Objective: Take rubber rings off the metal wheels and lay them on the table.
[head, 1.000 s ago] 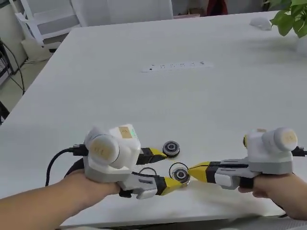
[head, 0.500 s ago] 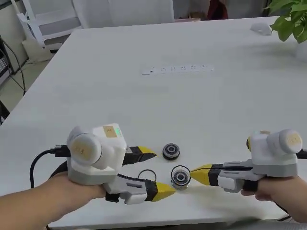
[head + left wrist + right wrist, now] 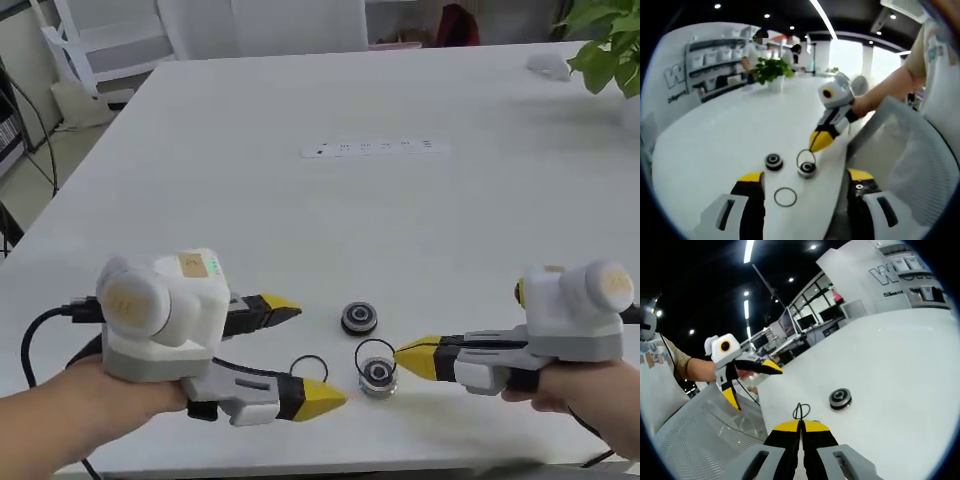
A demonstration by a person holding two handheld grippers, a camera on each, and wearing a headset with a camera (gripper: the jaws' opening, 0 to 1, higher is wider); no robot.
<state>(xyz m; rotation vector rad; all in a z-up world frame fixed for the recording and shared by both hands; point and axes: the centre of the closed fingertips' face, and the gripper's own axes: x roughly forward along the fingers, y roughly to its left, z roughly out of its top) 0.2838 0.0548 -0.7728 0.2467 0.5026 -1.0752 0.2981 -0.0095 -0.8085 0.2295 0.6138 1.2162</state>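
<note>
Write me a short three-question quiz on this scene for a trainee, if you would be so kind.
1. True or false: the left gripper is shut.
2. What does the right gripper pinch? A) a rubber ring B) a leaf C) a cable
3. How many rings lie free on the table?
Key: 1 false, its jaws stand wide apart. 2 A. 3 one, the loose ring between the left jaws.

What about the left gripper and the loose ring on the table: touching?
Apart. In the left gripper view the loose ring lies between the jaws of the open left gripper, with bare table showing on both sides of it.
</note>
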